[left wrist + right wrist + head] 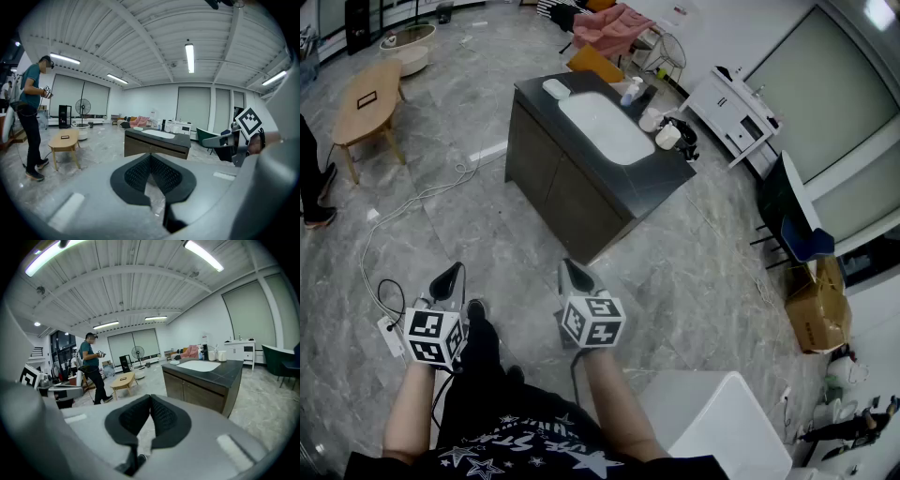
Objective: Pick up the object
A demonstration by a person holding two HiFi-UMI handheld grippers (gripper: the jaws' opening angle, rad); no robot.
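A dark counter with a white sink stands a few steps ahead on the grey floor. On it lie a white flat item, a blue bottle and two white cups. My left gripper and right gripper are held low in front of me, well short of the counter. Both point toward it. Each is shut, pads tip to tip, with nothing between them. The counter lies straight beyond the left gripper. The same counter is to the right of the right gripper.
A low wooden table stands at the far left, with a person beside it. A white cable trails over the floor. A white box is close at my right. A dark chair, a cardboard box and a white cabinet line the right side.
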